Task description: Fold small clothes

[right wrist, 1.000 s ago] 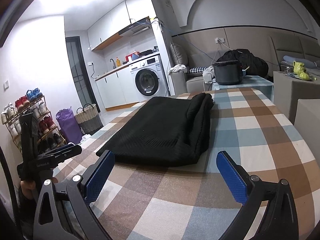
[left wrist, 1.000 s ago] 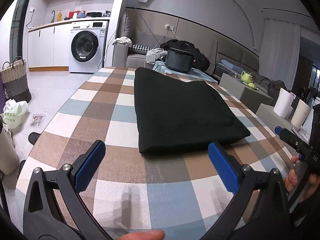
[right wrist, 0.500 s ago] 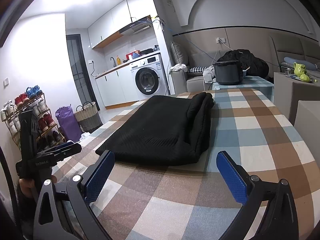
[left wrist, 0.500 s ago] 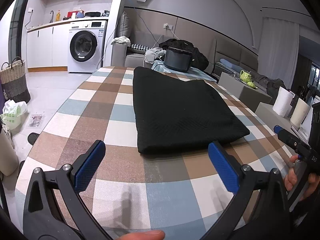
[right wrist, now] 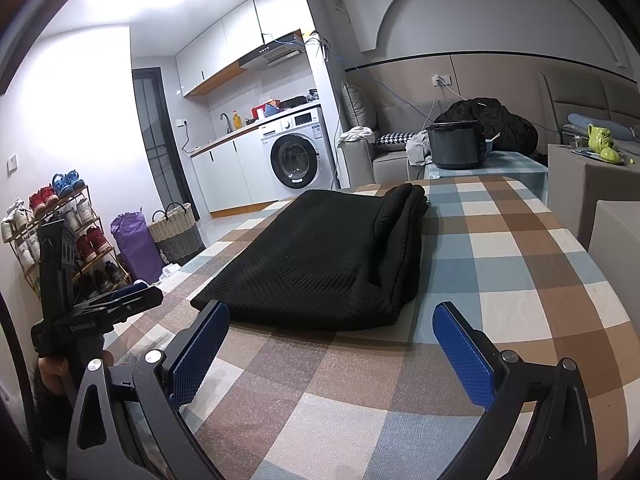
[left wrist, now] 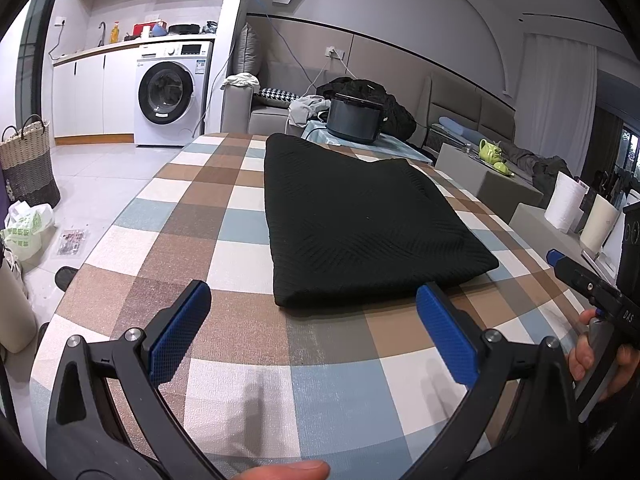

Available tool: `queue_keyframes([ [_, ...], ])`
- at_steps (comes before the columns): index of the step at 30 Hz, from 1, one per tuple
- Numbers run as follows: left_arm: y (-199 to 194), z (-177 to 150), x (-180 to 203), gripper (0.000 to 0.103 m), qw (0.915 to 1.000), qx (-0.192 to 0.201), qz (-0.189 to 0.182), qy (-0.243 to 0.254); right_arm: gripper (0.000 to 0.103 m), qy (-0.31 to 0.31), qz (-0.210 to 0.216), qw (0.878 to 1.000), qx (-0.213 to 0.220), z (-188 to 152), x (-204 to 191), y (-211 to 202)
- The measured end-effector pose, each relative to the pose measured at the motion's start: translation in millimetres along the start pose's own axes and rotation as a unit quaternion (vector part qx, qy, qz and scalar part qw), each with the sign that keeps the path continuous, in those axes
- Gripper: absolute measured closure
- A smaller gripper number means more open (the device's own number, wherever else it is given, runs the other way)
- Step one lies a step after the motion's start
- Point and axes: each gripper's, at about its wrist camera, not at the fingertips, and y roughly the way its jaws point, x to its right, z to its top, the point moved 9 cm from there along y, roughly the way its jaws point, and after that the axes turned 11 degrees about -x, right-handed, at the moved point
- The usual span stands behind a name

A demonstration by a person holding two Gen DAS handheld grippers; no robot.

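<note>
Lay folded into a neat rectangle on the checked bench: one black knitted garment, well out toward the far half of the cloth. Showed several stacked layers along the right edge in the right wrist view, black knitted garment doubled over on itself there, near edge thick and rounded.

Hovered just short of that near edge, both tongs: left tongs spread wide and empty, right tongs likewise spread wide, nothing between the blue pads. Touched nothing, as far as could be seen.

Looked soft, limp and fairly bulky, a textured weave likely to grip the pads well rather than slip. Judged light enough for one pair of tongs, but floppy: layers apt to slide apart if pinched singly. Best taken at the two near corners, all layers together, low against the bench. Appeared close to finished, perhaps one more fold left.
</note>
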Motion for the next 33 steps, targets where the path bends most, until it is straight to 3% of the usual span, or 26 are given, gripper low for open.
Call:
queue_keyframes([
  [33, -0.4, 0.1, 0.8, 0.001, 1.0, 0.0, 0.001, 0.0, 0.0, -0.005, 0.001, 1.0, -0.003, -1.1, 1.3, 2.7],
])
